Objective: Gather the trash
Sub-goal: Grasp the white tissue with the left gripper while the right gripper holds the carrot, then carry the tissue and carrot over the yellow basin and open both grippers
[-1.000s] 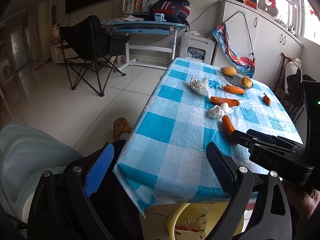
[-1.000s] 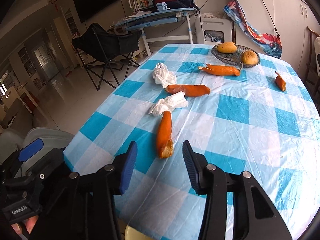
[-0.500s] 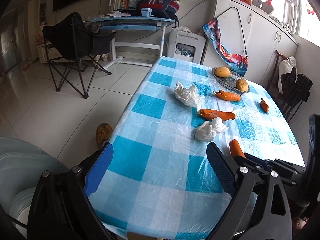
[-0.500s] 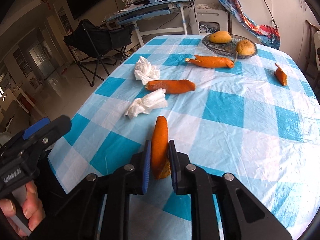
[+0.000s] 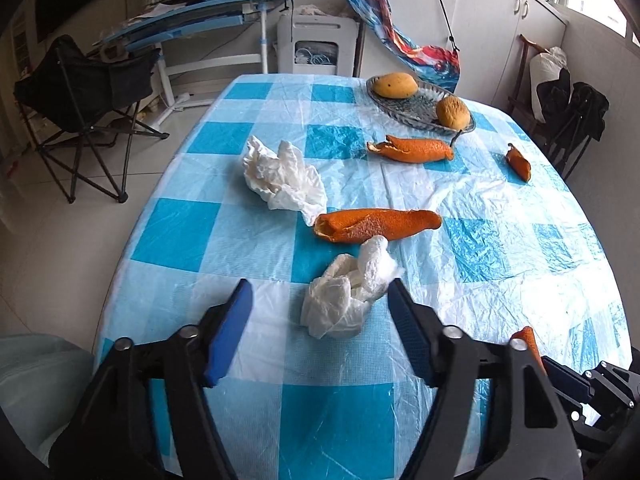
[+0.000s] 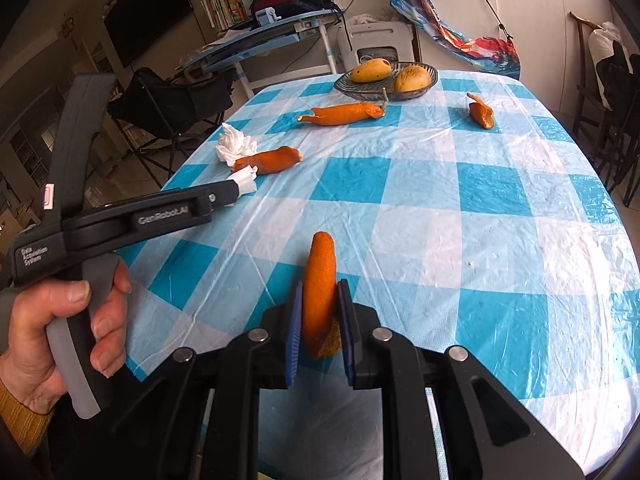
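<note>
The right gripper (image 6: 318, 328) grips the nearest orange peel (image 6: 319, 284) at the table (image 5: 340, 420) edge, while the left gripper (image 5: 320, 320), jaws just closing but half-wide, straddles a crumpled tissue (image 5: 348, 296) it must next pinch and lift

Your two black handheld grippers, blue pads.
Left gripper (image 6: 236, 194) carries white "GenRobot.AI" lettering and a grey handle; silver screws stud the right gripper (image 6: 319, 330); your sleeve (image 6: 18, 416) is mustard knit.
</note>
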Tool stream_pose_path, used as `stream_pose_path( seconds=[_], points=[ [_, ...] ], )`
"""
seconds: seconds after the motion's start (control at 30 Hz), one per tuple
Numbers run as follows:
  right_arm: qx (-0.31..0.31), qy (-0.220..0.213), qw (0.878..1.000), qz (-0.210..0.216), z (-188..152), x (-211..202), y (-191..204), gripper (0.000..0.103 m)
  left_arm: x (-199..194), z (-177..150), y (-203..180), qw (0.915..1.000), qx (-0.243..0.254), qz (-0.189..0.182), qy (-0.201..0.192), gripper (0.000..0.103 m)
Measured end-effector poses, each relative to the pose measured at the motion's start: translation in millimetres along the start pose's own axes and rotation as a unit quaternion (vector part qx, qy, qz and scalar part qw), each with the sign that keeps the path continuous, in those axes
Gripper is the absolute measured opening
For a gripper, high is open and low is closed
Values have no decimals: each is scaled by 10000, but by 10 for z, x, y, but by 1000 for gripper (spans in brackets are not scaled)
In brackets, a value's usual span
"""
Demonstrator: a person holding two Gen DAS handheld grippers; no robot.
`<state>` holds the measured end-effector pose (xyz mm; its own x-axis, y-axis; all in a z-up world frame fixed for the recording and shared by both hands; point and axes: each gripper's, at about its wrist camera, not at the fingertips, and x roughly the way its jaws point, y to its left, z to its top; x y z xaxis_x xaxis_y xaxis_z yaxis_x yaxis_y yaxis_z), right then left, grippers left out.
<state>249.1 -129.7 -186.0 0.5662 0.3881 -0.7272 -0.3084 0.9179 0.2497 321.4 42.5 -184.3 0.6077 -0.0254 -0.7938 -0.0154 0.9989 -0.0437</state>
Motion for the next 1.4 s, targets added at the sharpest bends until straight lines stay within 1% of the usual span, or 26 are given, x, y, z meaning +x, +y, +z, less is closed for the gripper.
stream_pose_path(
  seconds=[0.03, 0.07, 0.1, 0.13, 0.23, 0.3, 0.4, 0.57, 0.73, 0.9, 1.03, 1.2, 1.4],
  points=[
    [2, -17, 10000, 7, 0, 2, -3, 19, 8, 3, -22, 9999, 73, 83, -83, 41],
    [18, -29, 10000, 25, 0, 4, -9, 19, 23, 16, -37, 9998, 132, 103, -87, 33],
    [39, -37, 10000, 52, -4, 0, -20, 19, 22, 23, -41, 9998, 166, 36, -61, 25],
    [77, -37, 9999, 84, -7, -6, -34, 19, 9, 23, -37, 9999, 143, -38, -50, 22],
    [185, -38, 9996, 189, -37, -54, -47, 18, -128, -49, -11, 9997, 90, -189, -144, 21],
    [169, -107, 9995, 244, -59, -129, -9, 18, -295, -141, 25, 9987, 10, -429, -263, 21],
    [138, -198, 9991, 358, -87, -256, 65, 18, -580, -294, 33, 9966, -52, -687, -461, 21],
    [-34, -339, 9980, 530, -188, -527, 270, 18, -1062, -581, 30, 9935, -146, -889, -700, 21],
    [-253, -402, 9970, 616, -373, -799, 453, 18, -1458, -863, 22, 9922, -118, -919, -831, 21],
    [-397, -261, 9968, 650, -628, -943, 552, 18, -1733, -1181, 5, 9928, 30, -864, -824, 21],
    [-472, -73, 9968, 641, -826, -951, 570, 18, -1813, -1422, 1, 9942, 108, -809, -698, 21],
    [-384, 121, 9975, 581, -1018, -898, 523, 18, -1813, -1608, -65, 9953, 241, -772, -526, 21],
    [-247, 133, 9983, 514, -1098, -940, 480, 18, -1941, -1726, -188, 9942, 460, -749, -618, 21]
  ],
)
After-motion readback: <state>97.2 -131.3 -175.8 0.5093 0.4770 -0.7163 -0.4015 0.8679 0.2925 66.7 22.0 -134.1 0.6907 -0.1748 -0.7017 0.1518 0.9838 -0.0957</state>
